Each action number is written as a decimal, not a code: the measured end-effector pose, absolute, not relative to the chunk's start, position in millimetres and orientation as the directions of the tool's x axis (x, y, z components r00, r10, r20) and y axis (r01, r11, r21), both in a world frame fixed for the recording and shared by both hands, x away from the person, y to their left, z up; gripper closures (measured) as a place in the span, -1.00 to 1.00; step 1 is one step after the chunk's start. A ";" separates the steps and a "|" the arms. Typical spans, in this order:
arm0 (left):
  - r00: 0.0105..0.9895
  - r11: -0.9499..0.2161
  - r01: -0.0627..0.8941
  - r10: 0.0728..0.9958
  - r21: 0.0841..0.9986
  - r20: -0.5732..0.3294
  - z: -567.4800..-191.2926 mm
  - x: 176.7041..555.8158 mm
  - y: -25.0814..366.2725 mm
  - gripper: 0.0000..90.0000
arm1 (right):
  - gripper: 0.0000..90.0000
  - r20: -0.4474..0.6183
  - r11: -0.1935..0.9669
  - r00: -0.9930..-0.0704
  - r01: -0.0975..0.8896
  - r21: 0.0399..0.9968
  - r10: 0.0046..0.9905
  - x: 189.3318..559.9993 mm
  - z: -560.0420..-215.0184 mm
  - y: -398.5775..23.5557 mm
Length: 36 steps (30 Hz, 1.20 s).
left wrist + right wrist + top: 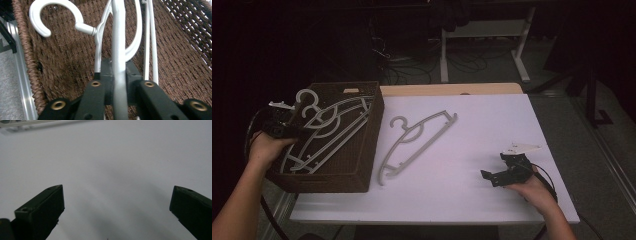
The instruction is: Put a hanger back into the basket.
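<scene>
Left gripper (287, 127) jaws clamp 1 grey plastic hanger (119, 47) over the brown woven basket (367, 150); right gripper (499, 175) gapes, probably grabbing the desk's hanger (417, 142) next.

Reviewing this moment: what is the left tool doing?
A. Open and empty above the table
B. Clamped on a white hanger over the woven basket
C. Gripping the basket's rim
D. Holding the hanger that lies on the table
B. In the left gripper view the left tool has its jaws closed on the bar of a white hanger, with the brown woven basket beneath it.
</scene>
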<state>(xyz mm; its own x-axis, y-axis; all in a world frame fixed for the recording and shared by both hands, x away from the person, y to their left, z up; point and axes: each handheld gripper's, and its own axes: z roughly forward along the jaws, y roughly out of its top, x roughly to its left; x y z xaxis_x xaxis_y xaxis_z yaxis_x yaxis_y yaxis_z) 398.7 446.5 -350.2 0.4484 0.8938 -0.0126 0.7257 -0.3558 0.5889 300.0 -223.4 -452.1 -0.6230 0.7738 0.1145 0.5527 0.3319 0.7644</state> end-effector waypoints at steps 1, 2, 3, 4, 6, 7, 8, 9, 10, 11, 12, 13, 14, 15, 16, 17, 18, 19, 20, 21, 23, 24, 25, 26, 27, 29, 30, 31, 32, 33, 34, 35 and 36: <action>0.447 -0.361 0.725 0.895 0.587 -0.002 -350.2 398.8 445.9 0.61 | -1.00 0.114 0.332 -0.623 0.553 0.764 0.774 300.0 -451.9 -223.4; 0.442 -0.362 0.719 0.897 0.593 0.012 -349.8 398.8 445.5 0.44 | -1.00 0.115 0.331 -0.622 0.553 0.765 0.774 299.9 -451.6 -223.2; 0.432 -0.362 0.716 0.901 0.597 0.028 -348.8 398.6 445.5 0.28 | -1.00 0.115 0.330 -0.622 0.553 0.766 0.775 299.8 -451.4 -223.3; 0.427 -0.359 0.711 0.904 0.605 0.035 -347.3 398.3 445.9 0.18 | -1.00 0.115 0.328 -0.622 0.551 0.767 0.775 299.8 -451.3 -223.4; 0.423 -0.343 0.696 0.906 0.631 0.026 -343.0 397.1 446.8 0.01 | -1.00 0.114 0.327 -0.621 0.550 0.769 0.775 299.8 -451.0 -223.7; 0.429 -0.338 0.687 0.903 0.643 0.017 -340.6 396.3 446.5 -0.02 | -1.00 0.114 0.327 -0.621 0.549 0.769 0.775 299.8 -450.9 -223.7; 0.435 -0.332 0.676 0.900 0.658 0.007 -337.8 395.2 445.6 -0.06 | -1.00 0.115 0.327 -0.622 0.549 0.769 0.775 299.8 -450.7 -223.8; 0.440 -0.324 0.665 0.898 0.673 -0.002 -335.0 394.0 444.2 -0.10 | -1.00 0.114 0.327 -0.623 0.548 0.770 0.774 300.0 -450.7 -223.8; 0.451 -0.322 0.655 0.893 0.684 -0.012 -332.1 393.0 442.5 -0.12 | -1.00 0.114 0.327 -0.623 0.548 0.770 0.774 300.0 -450.6 -223.7; 0.460 -0.314 0.645 0.887 0.696 -0.026 -329.5 392.0 440.3 -0.15 | -1.00 0.114 0.327 -0.623 0.547 0.770 0.774 300.1 -450.5 -223.6; 0.473 -0.311 0.634 0.880 0.708 -0.036 -326.9 391.2 437.7 -0.20 | -1.00 0.113 0.328 -0.624 0.546 0.771 0.773 300.2 -450.5 -223.5; 0.487 -0.309 0.623 0.872 0.719 -0.047 -324.7 390.4 434.8 -0.22 | -1.00 0.112 0.330 -0.625 0.545 0.771 0.772 300.3 -450.4 -223.4; 0.499 -0.304 0.614 0.864 0.728 -0.060 -322.8 389.8 431.3 -0.27 | -1.00 0.112 0.330 -0.625 0.546 0.770 0.772 300.3 -450.3 -223.2; 0.511 -0.304 0.607 0.857 0.734 -0.067 -321.0 389.3 427.7 -0.31 | -1.00 0.112 0.330 -0.626 0.546 0.770 0.772 300.3 -450.2 -223.0; 0.523 -0.302 0.600 0.849 0.741 -0.077 -319.6 388.8 423.6 -0.35 | -1.00 0.111 0.332 -0.627 0.545 0.770 0.771 300.3 -450.0 -223.0; 0.537 -0.301 0.592 0.839 0.748 -0.087 -318.1 388.4 419.9 -0.39 | -1.00 0.111 0.332 -0.627 0.545 0.770 0.771 300.2 -449.9 -222.8; 0.549 -0.299 0.584 0.831 0.755 -0.095 -316.6 387.9 415.7 -0.42 | -1.00 0.111 0.332 -0.627 0.545 0.770 0.771 300.1 -449.8 -222.7; 0.561 -0.299 0.576 0.821 0.761 -0.103 -315.1 387.5 411.6 -0.43 | -1.00 0.111 0.333 -0.628 0.544 0.770 0.771 300.0 -449.7 -222.7; 0.572 -0.294 0.570 0.812 0.767 -0.114 -313.7 387.0 407.2 -0.45 | -1.00 0.110 0.333 -0.628 0.543 0.770 0.770 300.0 -449.5 -222.7; 0.572 -0.294 0.570 0.812 0.767 -0.114 -313.7 387.0 407.2 -0.47 | -1.00 0.110 0.333 -0.628 0.543 0.770 0.770 300.0 -449.5 -222.7; 0.604 -0.286 0.551 0.785 0.784 -0.138 -309.6 385.9 393.7 -0.51 | -1.00 0.108 0.334 -0.630 0.540 0.772 0.769 299.9 -449.0 -222.8; 0.613 -0.283 0.546 0.776 0.789 -0.146 -308.3 385.6 389.1 -0.51 | -1.00 0.110 0.332 -0.629 0.541 0.773 0.769 299.8 -448.8 -222.6; 0.622 -0.279 0.541 0.768 0.793 -0.154 -307.2 385.4 384.3 -0.53 | -1.00 0.109 0.332 -0.629 0.540 0.773 0.770 299.9 -448.1 -222.5; 0.631 -0.278 0.537 0.759 0.796 -0.161 -306.1 385.3 379.5 -0.53 | -1.00 0.109 0.332 -0.629 0.540 0.773 0.770 299.9 -448.1 -222.5; 0.640 -0.276 0.532 0.750 0.801 -0.167 -305.0 385.3 374.4 -0.54 | -1.00 0.109 0.330 -0.629 0.539 0.775 0.769 300.0 -447.7 -222.4; 0.656 -0.269 0.521 0.734 0.810 -0.178 -303.0 385.1 364.2 -0.56 | -1.00 0.109 0.331 -0.631 0.537 0.776 0.768 300.2 -447.5 -222.3; 0.671 -0.266 0.510 0.719 0.818 -0.185 -301.6 384.8 353.2 -0.58 | -1.00 0.107 0.335 -0.632 0.537 0.775 0.767 300.7 -447.8 -222.4; 0.671 -0.266 0.510 0.719 0.818 -0.185 -301.6 384.8 353.2 -0.59 | -1.00 0.107 0.335 -0.632 0.537 0.775 0.767 300.7 -447.8 -222.4; 0.677 -0.266 0.505 0.712 0.821 -0.186 -301.2 384.6 347.3 -0.61 | -1.00 0.112 0.331 -0.630 0.541 0.773 0.768 300.6 -447.8 -222.4; 0.685 -0.266 0.501 0.703 0.824 -0.189 -300.9 384.5 341.2 -0.61 | -1.00 0.112 0.331 -0.630 0.541 0.773 0.768 300.6 -447.8 -222.4; 0.697 -0.266 0.492 0.690 0.829 -0.193 -300.4 384.0 329.2 -0.64 | -1.00 0.110 0.333 -0.633 0.538 0.774 0.767 300.4 -447.7 -222.3; 0.697 -0.266 0.492 0.690 0.829 -0.193 -300.4 384.0 329.2 -0.64 | -1.00 0.110 0.333 -0.633 0.538 0.774 0.767 300.4 -447.7 -222.3; 0.703 -0.261 0.488 0.683 0.833 -0.198 -300.2 383.7 323.2 -0.64 | -1.00 0.110 0.333 -0.633 0.538 0.774 0.767 300.4 -447.6 -222.3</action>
<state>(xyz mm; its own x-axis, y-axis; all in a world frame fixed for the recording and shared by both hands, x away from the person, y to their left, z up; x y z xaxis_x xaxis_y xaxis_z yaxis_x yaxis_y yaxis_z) 383.7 323.2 -300.2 0.7031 0.6831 -0.1976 0.4875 -0.2609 0.8332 300.4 -222.3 -447.6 -0.6326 0.7666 0.1102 0.5384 0.3330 0.7741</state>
